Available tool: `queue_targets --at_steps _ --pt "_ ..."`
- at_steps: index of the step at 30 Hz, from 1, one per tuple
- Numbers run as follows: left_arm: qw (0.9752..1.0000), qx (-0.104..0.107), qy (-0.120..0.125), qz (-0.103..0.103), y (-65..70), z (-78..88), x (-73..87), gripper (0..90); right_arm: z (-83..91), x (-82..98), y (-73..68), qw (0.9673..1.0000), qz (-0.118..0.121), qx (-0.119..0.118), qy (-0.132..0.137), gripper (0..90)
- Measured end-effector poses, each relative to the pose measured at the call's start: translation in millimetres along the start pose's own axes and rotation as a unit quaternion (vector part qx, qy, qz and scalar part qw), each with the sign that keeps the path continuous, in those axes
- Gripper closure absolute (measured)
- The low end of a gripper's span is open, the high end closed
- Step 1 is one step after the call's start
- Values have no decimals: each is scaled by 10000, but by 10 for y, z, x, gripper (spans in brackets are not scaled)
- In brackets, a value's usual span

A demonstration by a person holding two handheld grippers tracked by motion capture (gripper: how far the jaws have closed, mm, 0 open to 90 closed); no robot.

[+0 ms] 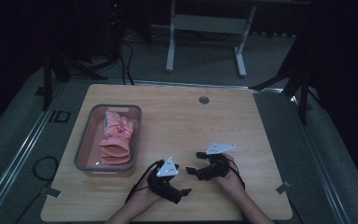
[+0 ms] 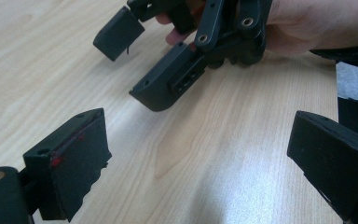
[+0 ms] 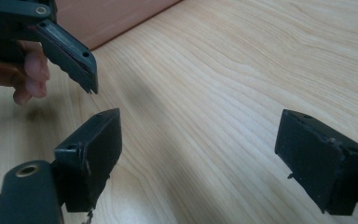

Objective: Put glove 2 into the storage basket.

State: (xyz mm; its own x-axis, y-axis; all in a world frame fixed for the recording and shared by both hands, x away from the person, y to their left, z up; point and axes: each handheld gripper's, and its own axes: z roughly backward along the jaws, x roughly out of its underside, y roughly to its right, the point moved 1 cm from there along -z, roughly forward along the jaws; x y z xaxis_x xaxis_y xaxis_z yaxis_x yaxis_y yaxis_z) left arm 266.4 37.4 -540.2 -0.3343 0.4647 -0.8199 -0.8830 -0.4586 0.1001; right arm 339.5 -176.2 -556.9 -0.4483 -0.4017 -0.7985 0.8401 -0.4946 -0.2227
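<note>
1. A light wooden table (image 1: 177, 126) is seen from the high view, with a small round grey cap (image 1: 203, 100) set into it near the far edge. Darker floor is found around it, and a white desk frame (image 1: 205, 35) can be made out well behind.

2. A grey tray (image 1: 85, 140) is parked on the left part of the table. Its pinkish wall is also caught at the top left of the right gripper view, well apart from the jaws there.

3. Pink gloves (image 1: 115, 137) are piled inside that tray, fingers pointed toward the far end and cuffs toward the near end. They're untouched by either gripper, and how many are in the pile can't really be told.

4. The left gripper (image 1: 179, 192) is held low by the near edge, just right of the tray's near corner. In its own view its jaws are spread wide with plain wood between them, nothing gripped.

5. The right gripper (image 1: 193, 168) is held just beside the left one, pointed toward it and the tray. Its jaws are spread wide too, nothing held, bare tabletop between them.

6. The two grippers are kept close, tips near each other but apart; each one is picked up in the other's view with a bit of hand behind it.
</note>
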Motion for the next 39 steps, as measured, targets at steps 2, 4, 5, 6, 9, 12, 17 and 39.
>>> queue_targets --at_steps 2,4,5,6,9,12,17,39 --pt "10000 -15 -17 -58 2 -18 21 55 8 11 0 10000 1 3 -3 146" --pt "9999 -53 -50 -102 2 -44 51 55 34 46 4 10000 18 45 -24 146" --pt "9999 -24 -80 -58 -2 -53 61 55 44 58 7 10000 18 46 -9 146" --pt "9999 -12 -100 -30 -4 -59 67 55 55 70 8 10000 26 47 0 146" --pt "9999 19 -133 -18 1 -72 88 55 88 105 1 10000 47 66 19 147" --pt "9999 -17 -90 -82 14 -70 101 55 129 136 -8 9999 77 74 58 147" --pt "9998 -20 -123 -130 36 -86 140 55 199 194 -4 9998 111 108 125 146" --pt "9995 -75 -110 -285 91 -96 188 55 242 226 41 9994 26 277 216 147"
